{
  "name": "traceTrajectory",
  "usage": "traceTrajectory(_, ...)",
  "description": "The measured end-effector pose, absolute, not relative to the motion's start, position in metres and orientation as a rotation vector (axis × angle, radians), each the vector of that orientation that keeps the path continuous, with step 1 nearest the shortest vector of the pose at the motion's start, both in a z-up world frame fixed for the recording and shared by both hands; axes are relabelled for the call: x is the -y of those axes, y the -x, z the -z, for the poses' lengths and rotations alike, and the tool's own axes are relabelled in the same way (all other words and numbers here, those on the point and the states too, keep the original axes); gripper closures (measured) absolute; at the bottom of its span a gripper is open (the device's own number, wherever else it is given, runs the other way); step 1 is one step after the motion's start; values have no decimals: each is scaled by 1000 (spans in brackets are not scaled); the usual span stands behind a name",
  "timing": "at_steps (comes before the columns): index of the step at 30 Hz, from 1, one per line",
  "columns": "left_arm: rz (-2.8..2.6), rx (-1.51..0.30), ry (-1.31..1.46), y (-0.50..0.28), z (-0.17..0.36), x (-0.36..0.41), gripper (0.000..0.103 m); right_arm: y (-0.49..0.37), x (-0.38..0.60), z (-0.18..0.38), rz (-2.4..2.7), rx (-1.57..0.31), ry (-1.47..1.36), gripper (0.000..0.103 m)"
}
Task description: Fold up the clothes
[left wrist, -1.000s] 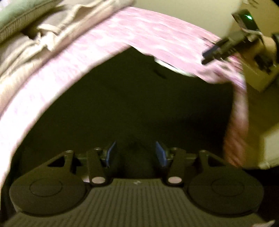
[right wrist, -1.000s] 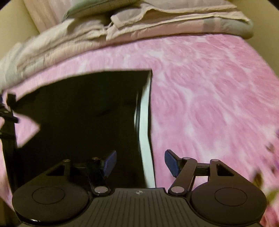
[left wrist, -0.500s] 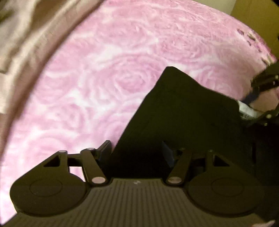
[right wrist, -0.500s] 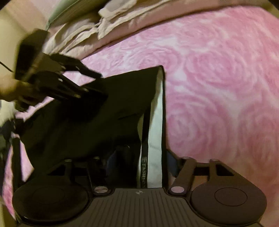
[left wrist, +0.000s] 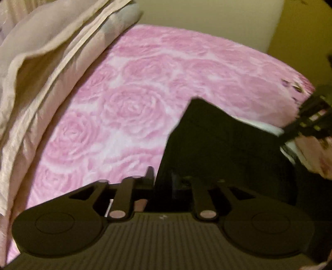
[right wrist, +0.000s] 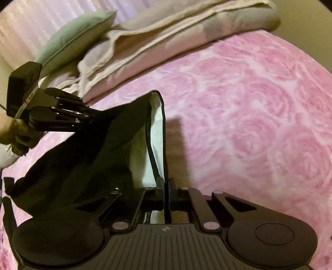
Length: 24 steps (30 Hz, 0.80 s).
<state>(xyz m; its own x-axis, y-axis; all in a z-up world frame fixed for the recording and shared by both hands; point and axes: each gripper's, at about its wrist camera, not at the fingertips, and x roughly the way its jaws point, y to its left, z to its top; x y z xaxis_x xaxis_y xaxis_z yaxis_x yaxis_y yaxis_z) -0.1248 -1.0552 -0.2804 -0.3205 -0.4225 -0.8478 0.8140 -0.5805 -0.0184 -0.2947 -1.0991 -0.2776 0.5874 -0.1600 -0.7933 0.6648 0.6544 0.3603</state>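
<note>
A black garment (right wrist: 87,149) with a white inner lining (right wrist: 157,133) is held up over the pink rose-patterned bed (right wrist: 249,116). My right gripper (right wrist: 166,187) is shut on the garment's edge by the white lining. My left gripper (right wrist: 91,118) reaches in from the left and grips the garment's upper edge. In the left wrist view the black garment (left wrist: 217,149) fills the space between the left gripper's fingers (left wrist: 170,182), and its jaws look closed on the cloth. The right gripper (left wrist: 294,126) shows at the far right.
A folded beige blanket (right wrist: 170,35) and a pale green pillow (right wrist: 72,37) lie at the head of the bed. The blanket also shows in the left wrist view (left wrist: 41,68). A cream wall (left wrist: 207,18) is behind the bed.
The right gripper was open a second ago and has shut on the garment's white-lined edge. Both grippers have lifted the garment off the bed, and the left has moved closer to the right.
</note>
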Motion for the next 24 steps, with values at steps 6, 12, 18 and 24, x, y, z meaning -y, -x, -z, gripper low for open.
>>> traceTrajectory(6,1946,-573,-1075,111,266,1004,66,308,1068,264,529,-833,-659,58)
traceTrajectory(12,1957,-677,-1079,96,267,916,65,285,1039,280,428,-882,-589,37)
traceTrajectory(18,2005,-709,-1103,118,291,878,65,279,1048,297,434,-955,-585,103)
traceTrajectory(24,2031,-702,-1066,128,280,866,65,286,1051,270,420,-949,-549,103)
